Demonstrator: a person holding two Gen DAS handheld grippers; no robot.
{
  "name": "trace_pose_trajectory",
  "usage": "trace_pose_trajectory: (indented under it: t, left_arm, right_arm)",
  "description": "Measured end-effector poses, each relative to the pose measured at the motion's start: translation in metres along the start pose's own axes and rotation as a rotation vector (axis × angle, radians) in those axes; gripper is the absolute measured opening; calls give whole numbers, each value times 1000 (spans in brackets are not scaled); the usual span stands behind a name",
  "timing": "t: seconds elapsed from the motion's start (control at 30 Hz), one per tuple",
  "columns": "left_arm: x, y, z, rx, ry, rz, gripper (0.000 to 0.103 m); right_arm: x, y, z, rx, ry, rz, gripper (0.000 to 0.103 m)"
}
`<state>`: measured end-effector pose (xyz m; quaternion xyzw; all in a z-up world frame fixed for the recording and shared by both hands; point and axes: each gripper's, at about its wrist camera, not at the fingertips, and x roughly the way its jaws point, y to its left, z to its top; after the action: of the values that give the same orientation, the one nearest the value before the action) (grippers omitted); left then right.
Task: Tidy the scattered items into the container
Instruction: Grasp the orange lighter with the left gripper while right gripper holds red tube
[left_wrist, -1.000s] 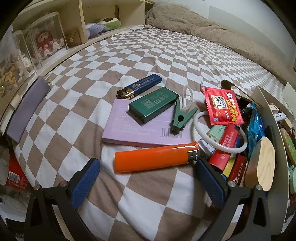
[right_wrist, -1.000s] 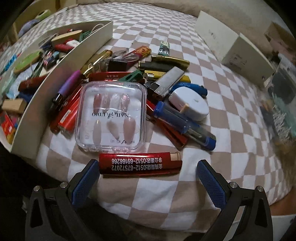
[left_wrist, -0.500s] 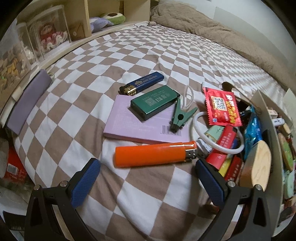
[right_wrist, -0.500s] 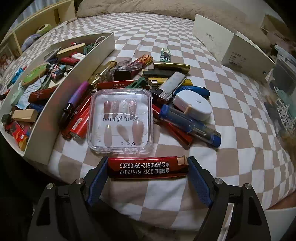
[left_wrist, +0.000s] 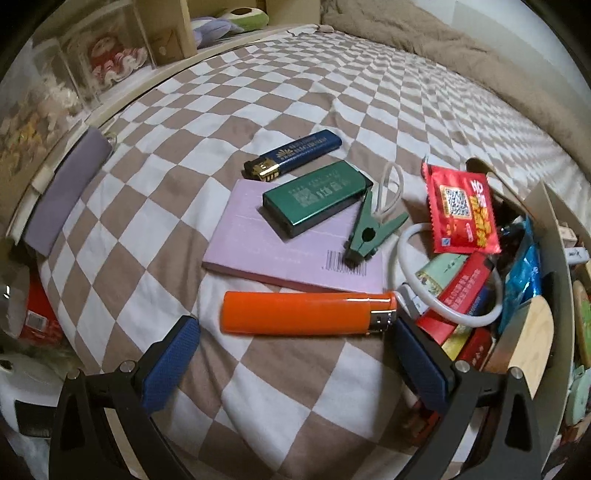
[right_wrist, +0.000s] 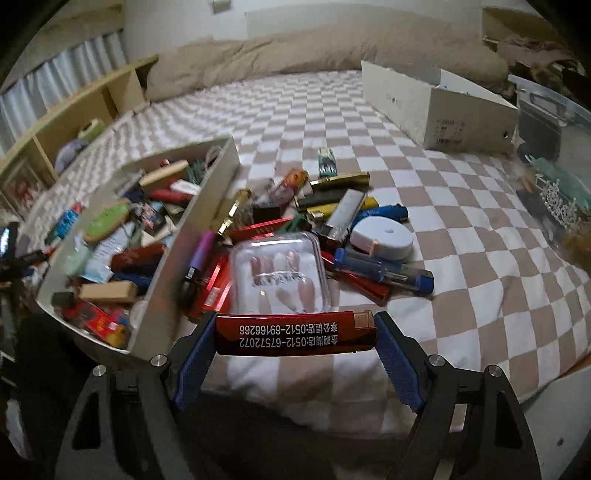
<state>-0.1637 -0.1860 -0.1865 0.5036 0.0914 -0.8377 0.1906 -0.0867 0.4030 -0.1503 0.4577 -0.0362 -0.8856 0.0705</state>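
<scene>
Right wrist view: the right tool (right_wrist: 295, 334) pinches a red lighter (right_wrist: 295, 333) crosswise between its 2 blue pads, lifted above the checkered bed (right_wrist: 461, 266). Ahead and to its left sits the container (right_wrist: 192, 236), full of small items. Left wrist view: the left tool (left_wrist: 295, 332) is spread wide, an orange lighter (left_wrist: 306, 314) lying on the bed between its fingers, just beyond the tips.
</scene>
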Motion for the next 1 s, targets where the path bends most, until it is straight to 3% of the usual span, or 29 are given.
trace_pose_trajectory:
  t: [0.2, 0.3, 0.53, 0.63, 0.7, 0.73, 0.77, 0.83, 0.93, 1.0]
  left_arm:
    - [-1, 0, 2, -15, -6, 10, 99]
    - [-7, 4, 1, -9, -29, -4, 87]
    - [-19, 9, -6, 1, -72, -33, 38]
    - [-21, 14, -7, -3, -79, -58, 35]
    - [-22, 17, -8, -8, -85, -87, 36]
    - [-22, 19, -8, -3, -88, -103, 47]
    - [-22, 19, -8, 9, -90, -114, 72]
    - [-23, 18, -11, 64, -102, -76, 100]
    - [-16, 16, -14, 177, -129, 22, 101]
    - [-12, 20, -13, 200, -139, -1, 103]
  right_arm:
    - [-21, 5, -6, 41, -67, 51, 83]
    - [-35, 7, -10, 66, -116, 92, 83]
    - [-53, 2, -17, 152, -197, 121, 83]
    - [-55, -3, -20, 187, -214, 118, 83]
    - [-58, -4, -22, 198, -224, 116, 83]
    - [-60, -4, -22, 200, -227, 117, 83]
    - [-62, -4, -23, 203, -234, 118, 83]
    - [-66, -3, -24, 201, -241, 116, 83]
    - [-70, -3, -26, 202, -250, 117, 83]
    - [-70, -2, -27, 206, -248, 124, 83]
